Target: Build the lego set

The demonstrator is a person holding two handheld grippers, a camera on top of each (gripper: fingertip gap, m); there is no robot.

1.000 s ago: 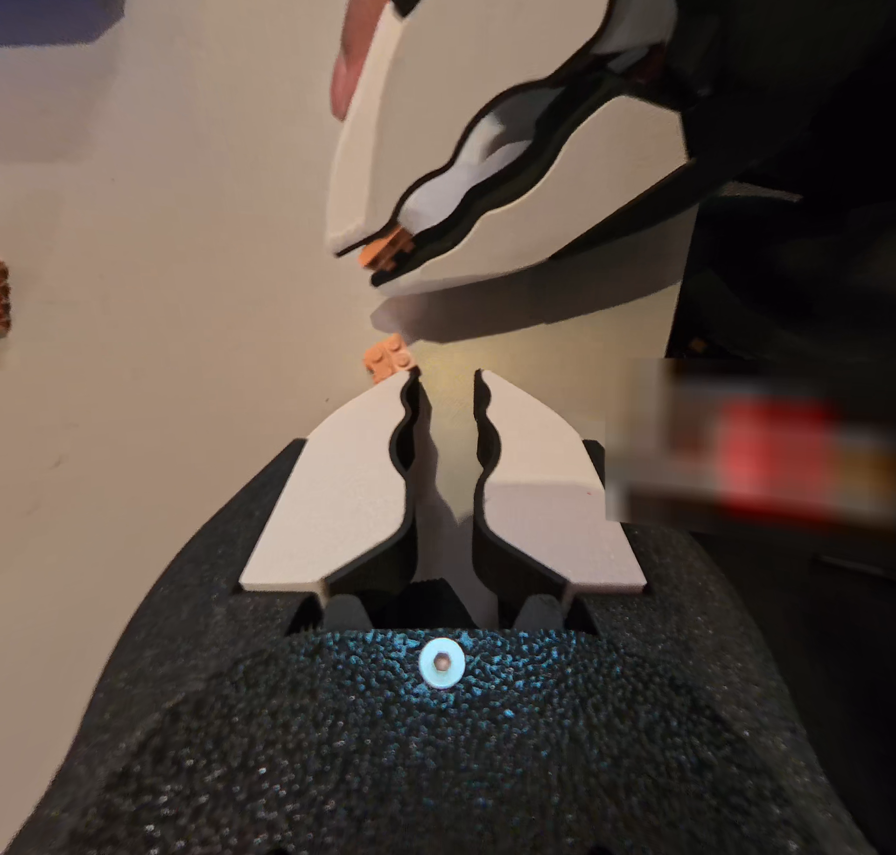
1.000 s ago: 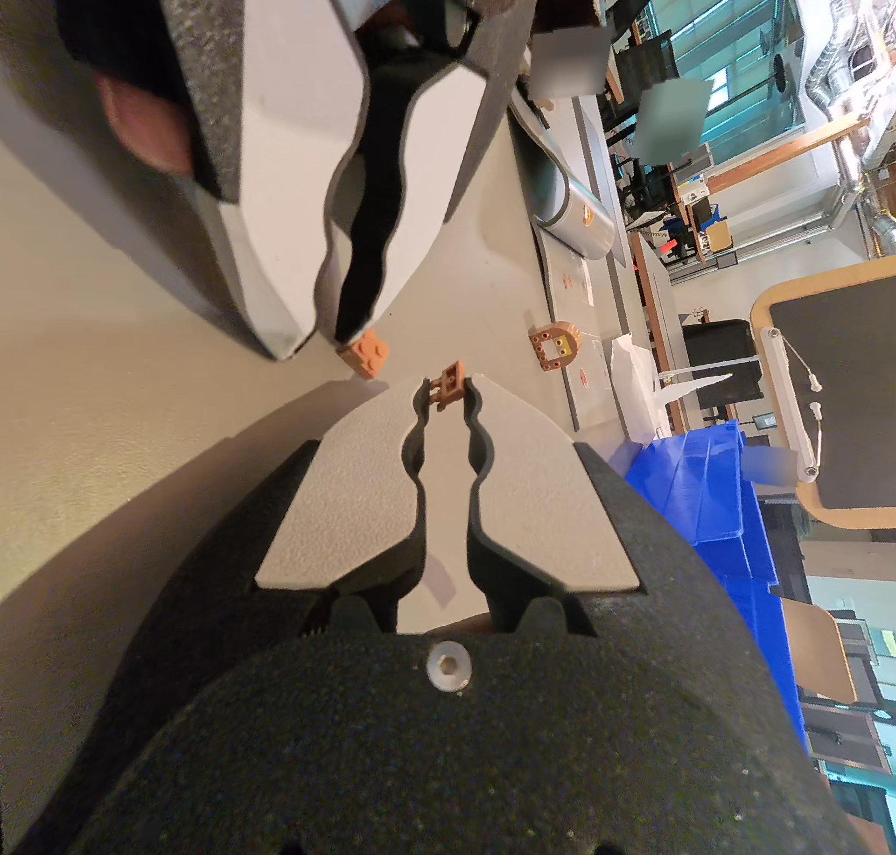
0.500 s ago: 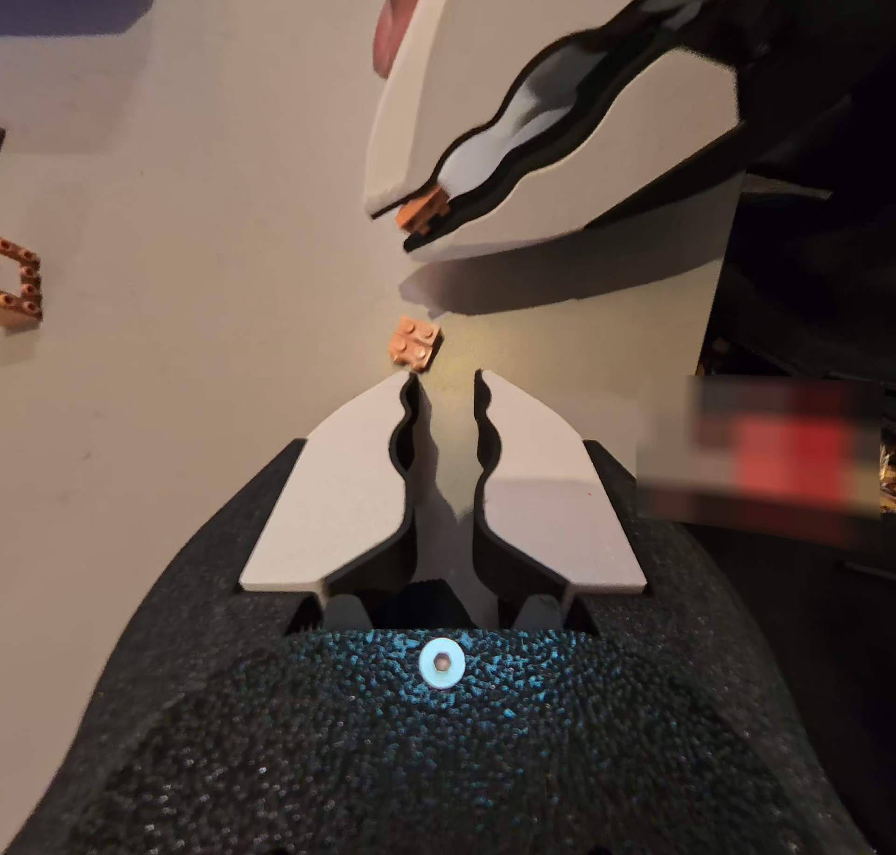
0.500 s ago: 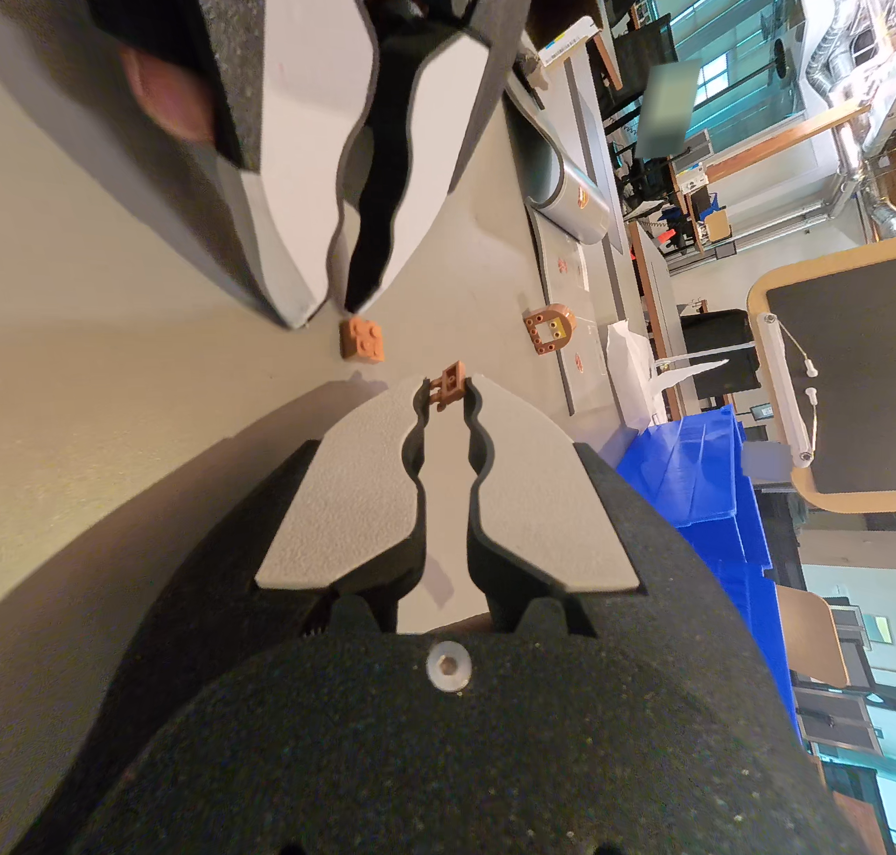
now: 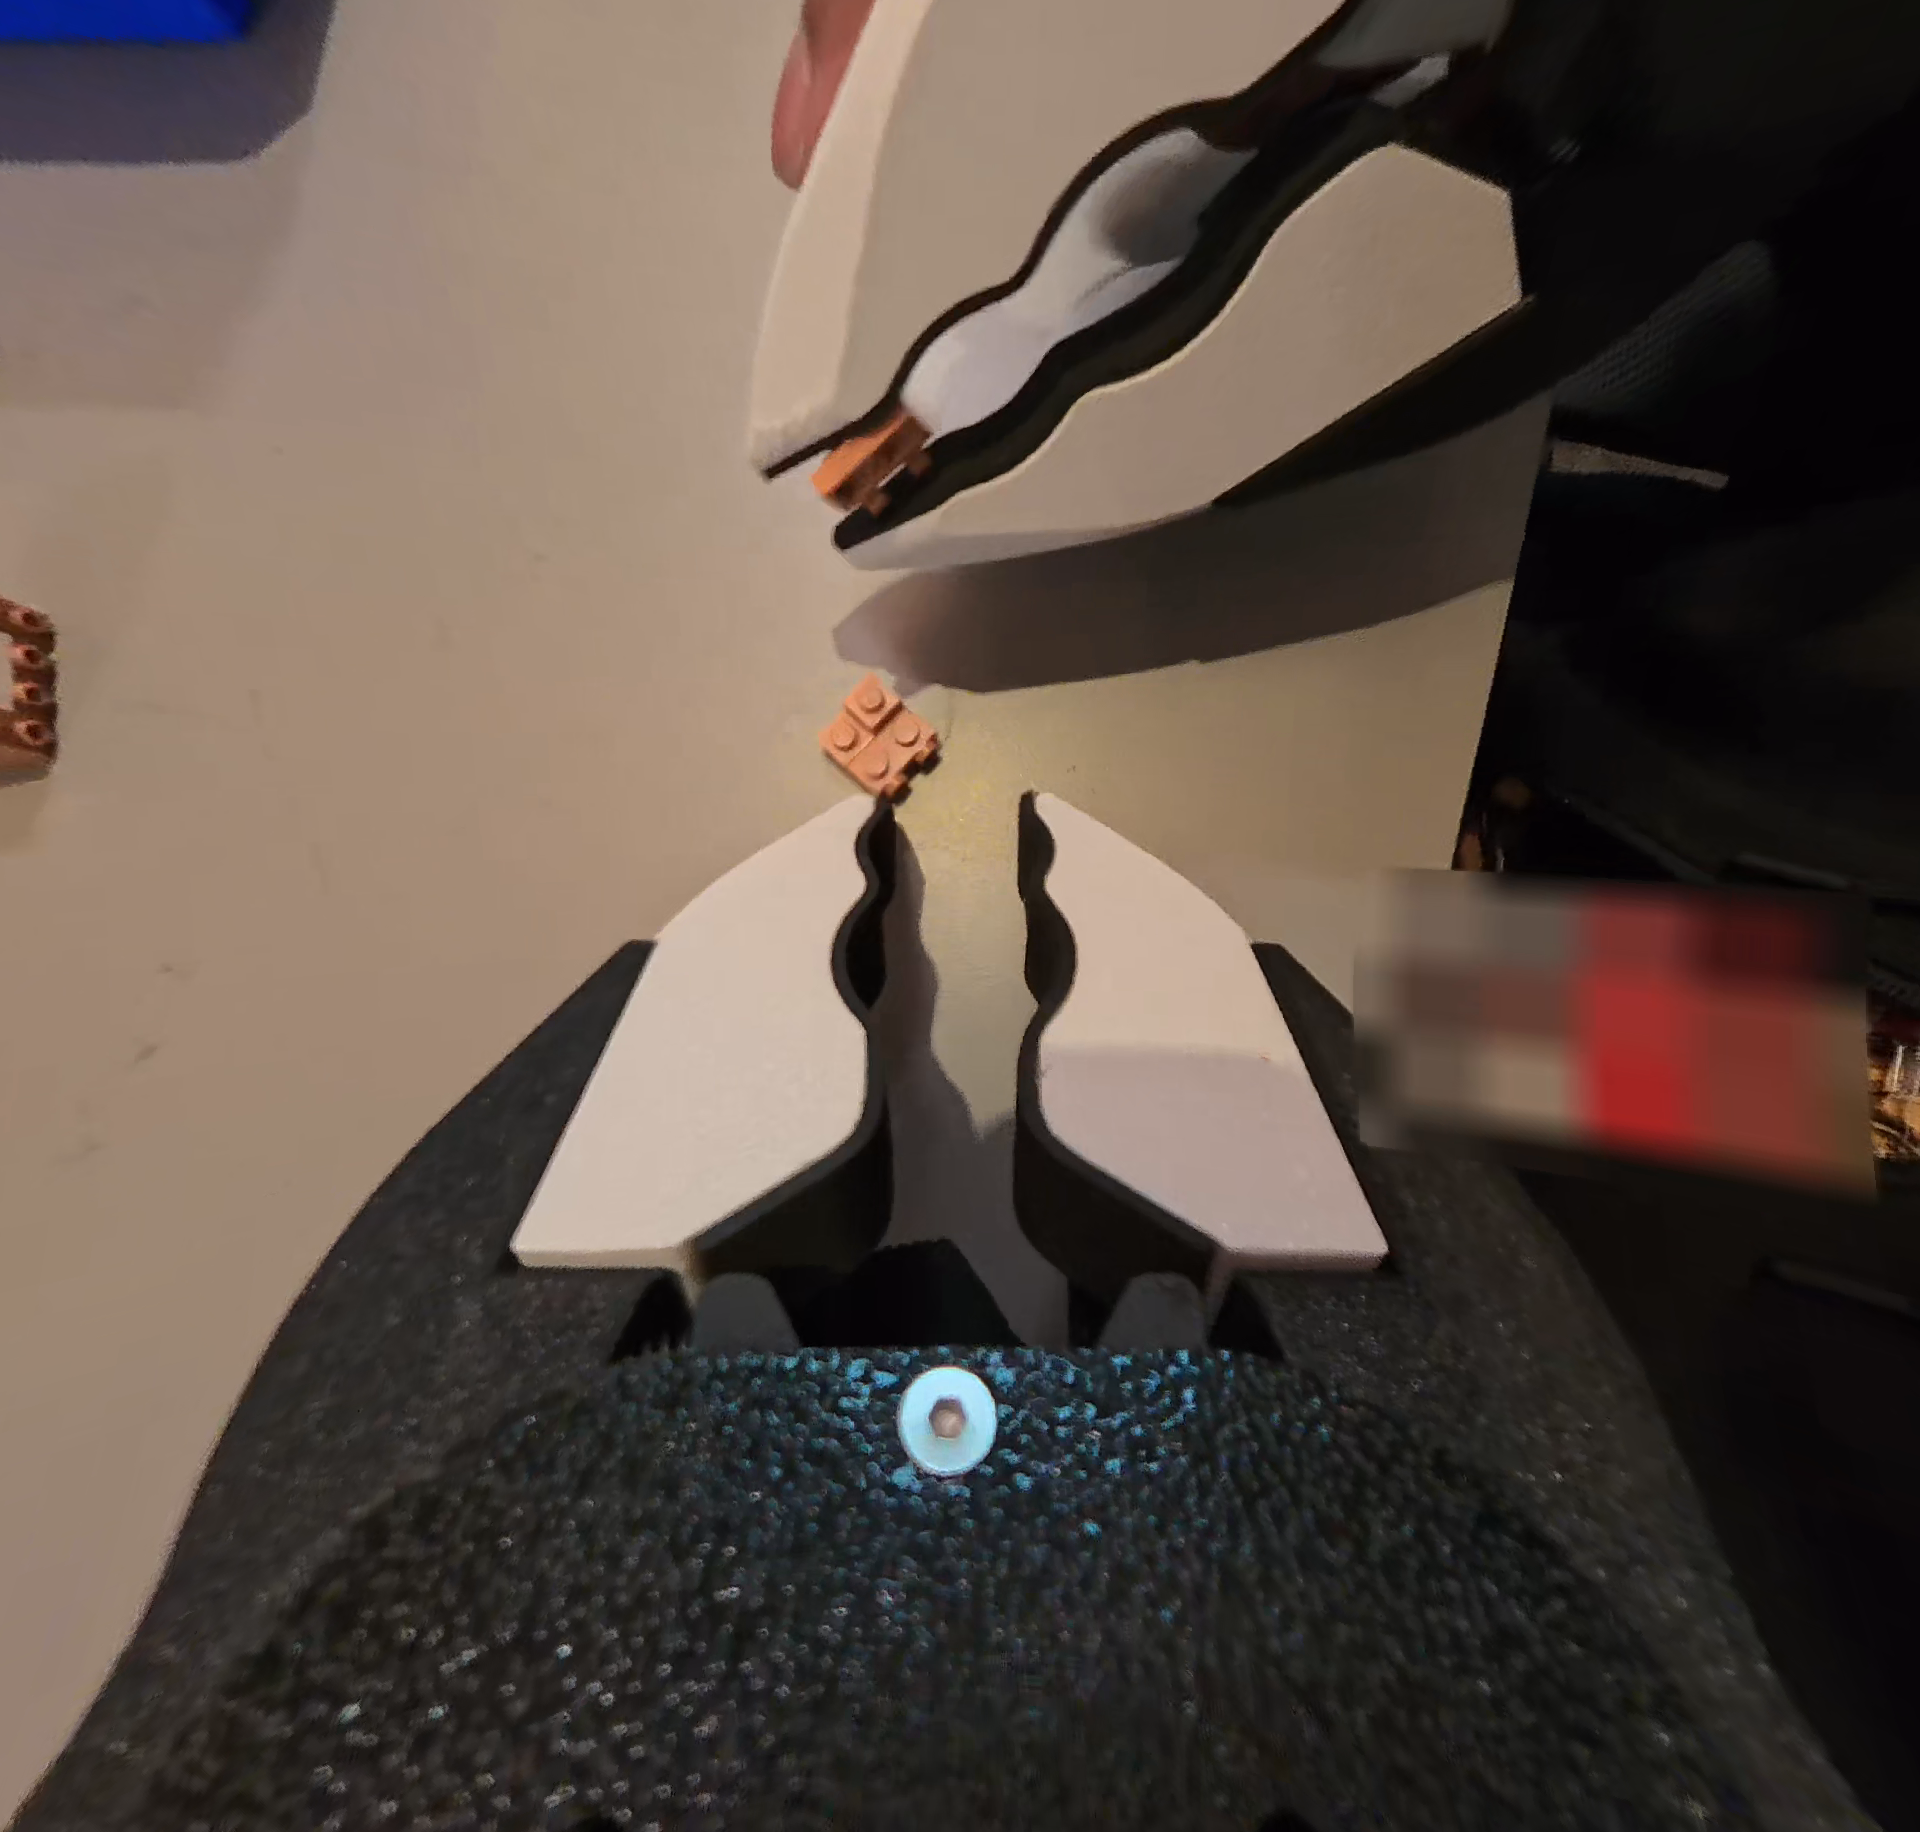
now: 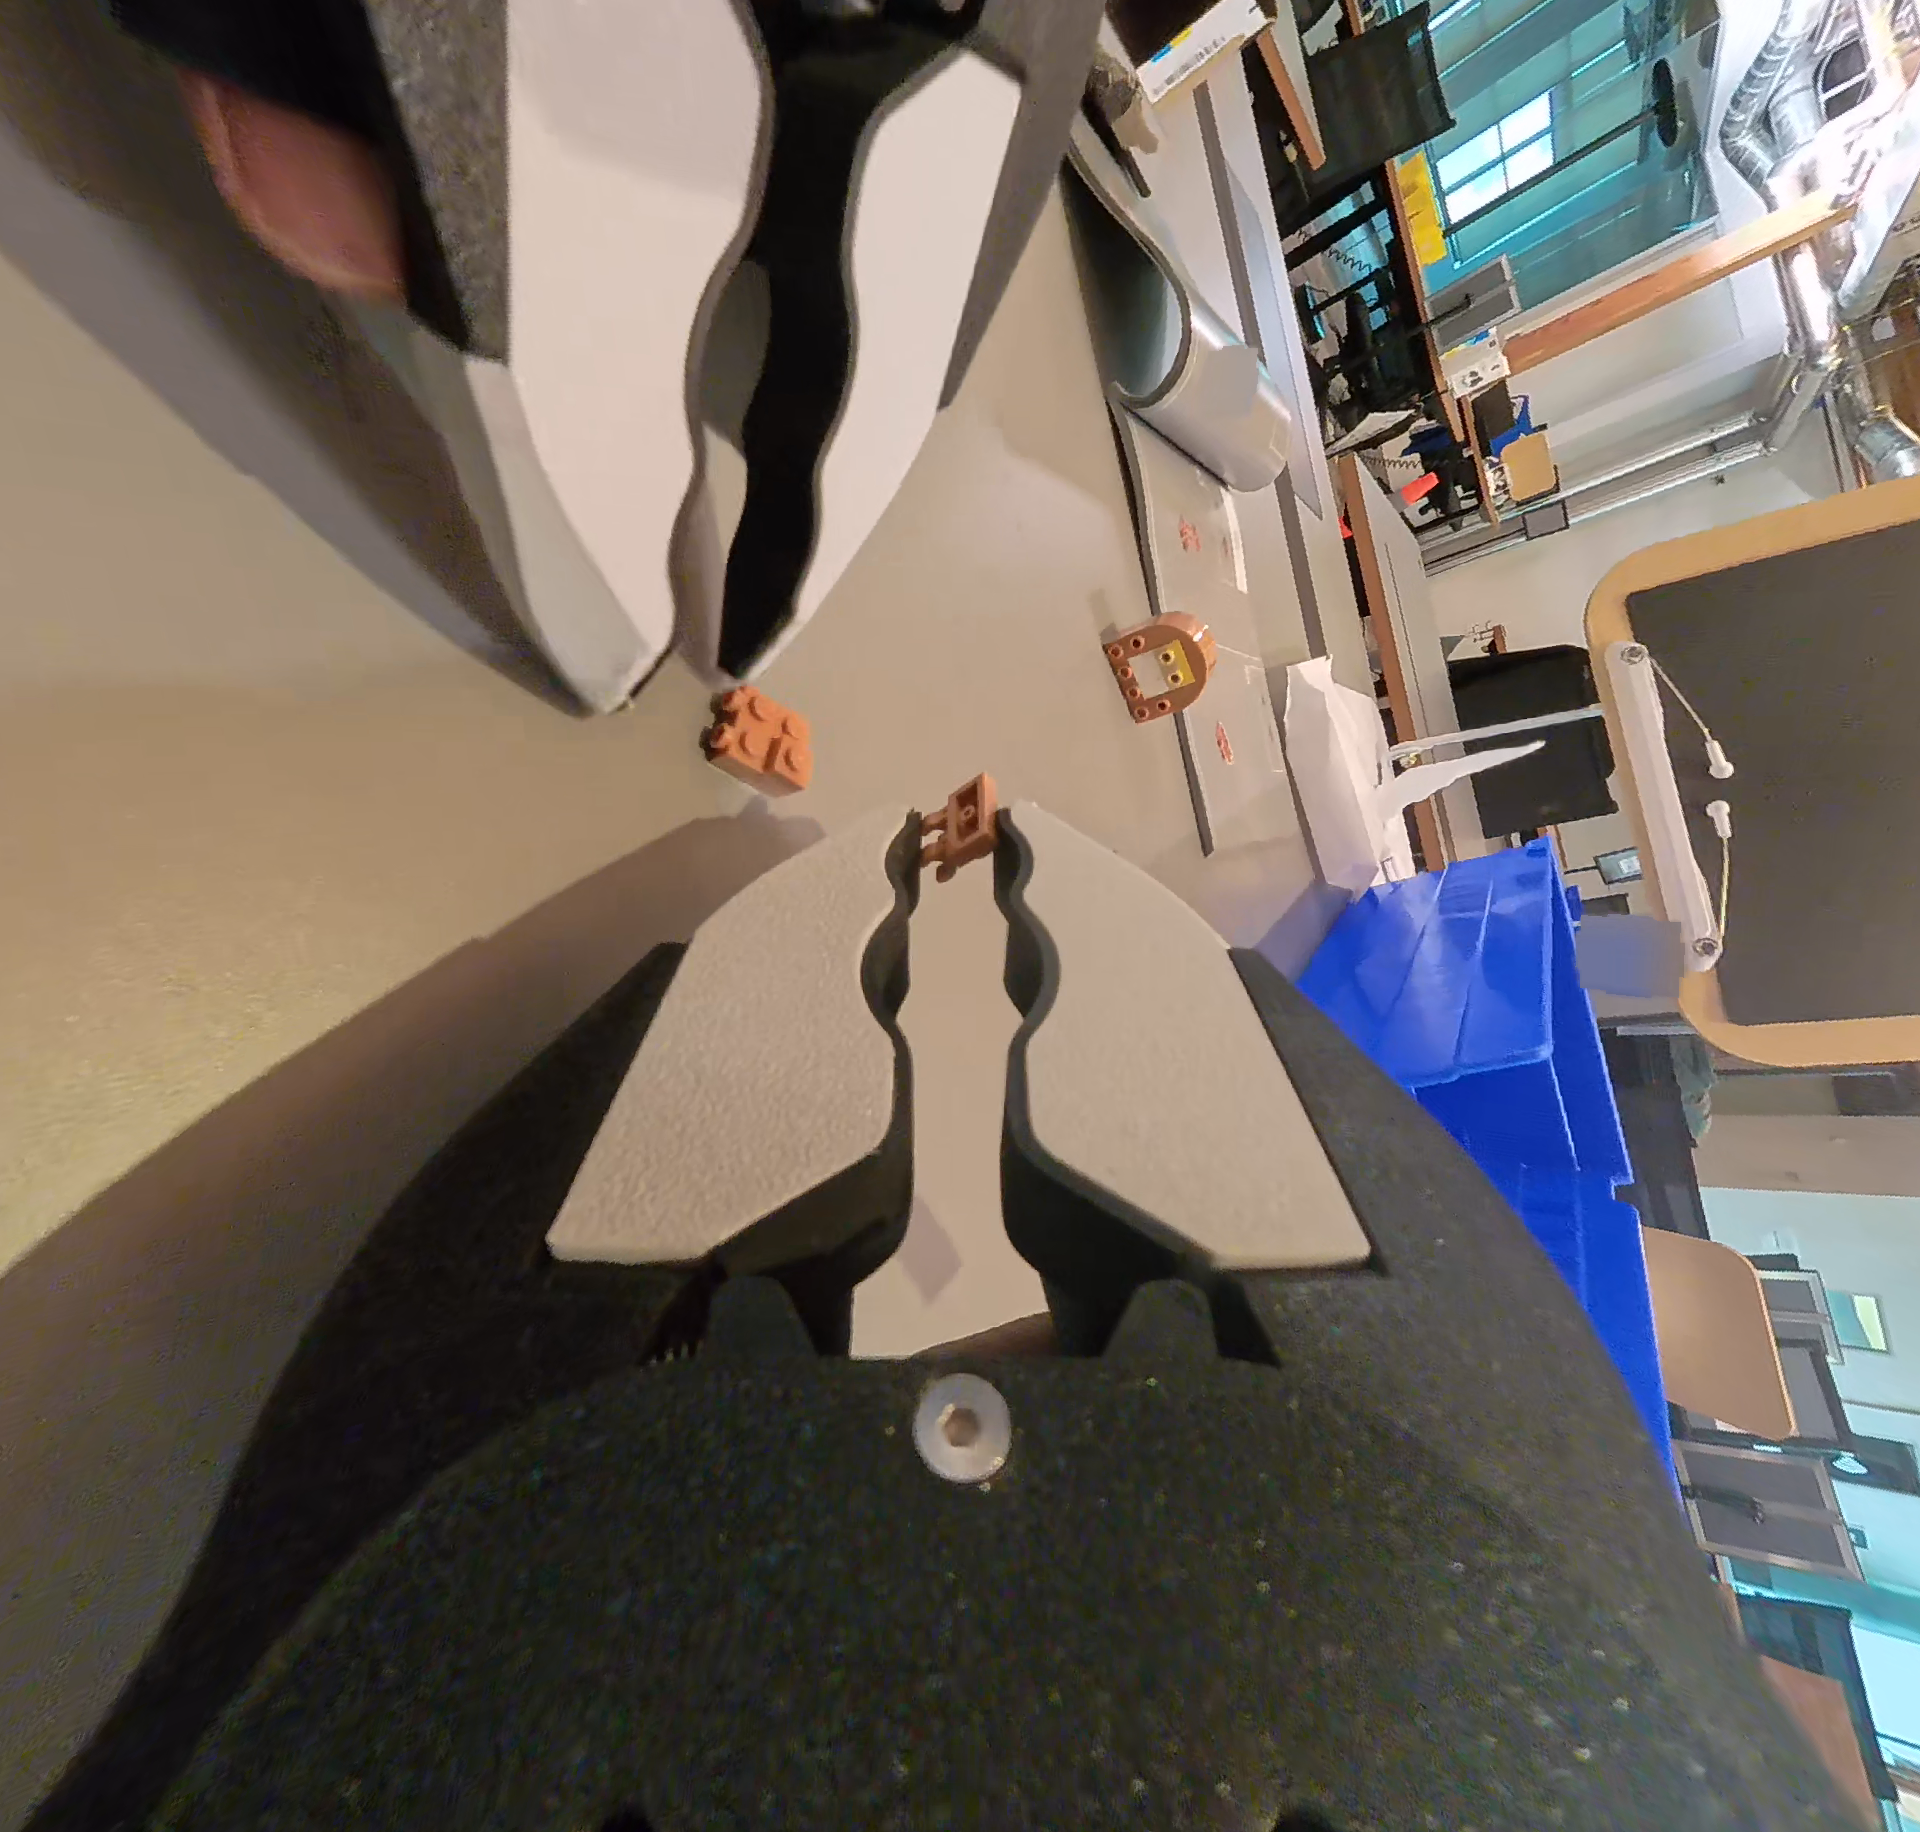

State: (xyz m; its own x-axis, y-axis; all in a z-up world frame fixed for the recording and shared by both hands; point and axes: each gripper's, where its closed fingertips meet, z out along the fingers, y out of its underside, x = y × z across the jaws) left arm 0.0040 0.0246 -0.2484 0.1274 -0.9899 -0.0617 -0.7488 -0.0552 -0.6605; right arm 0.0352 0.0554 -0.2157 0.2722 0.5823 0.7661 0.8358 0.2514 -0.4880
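An orange two-by-two brick [image 5: 878, 743] lies flat on the beige table [image 5: 416, 432], just ahead of my left gripper [image 5: 951, 806]. The left gripper is open with nothing between its pads; its left fingertip [image 5: 831, 837] is close to the brick's near corner. My right gripper [image 6: 961, 821] is shut on a small brown clip piece [image 6: 966, 826], held at the fingertips above the table. In the left wrist view the right gripper [image 5: 831, 494] hangs beyond the brick with that piece [image 5: 868, 468] in it. In the right wrist view the left gripper [image 6: 717, 665] points down at the brick [image 6: 758, 738].
A brown rounded brick assembly [image 6: 1158, 665] stands farther along the table; it also shows at the left edge of the left wrist view [image 5: 26, 686]. Blue bins [image 6: 1475, 1003] and a grey cylinder [image 6: 1195, 369] lie beyond. The table edge [image 5: 1496, 639] drops off on the right. There is about 5 centimetres between the tips of the two grippers. Left tips and right tips are each some 15 centimetres from the brown rounded brick assembly [image 6: 1158, 665].
My left gripper has drawn back from the orange brick, which now lies flat and fully in view. The right gripper has kept its hold on the small brown piece.
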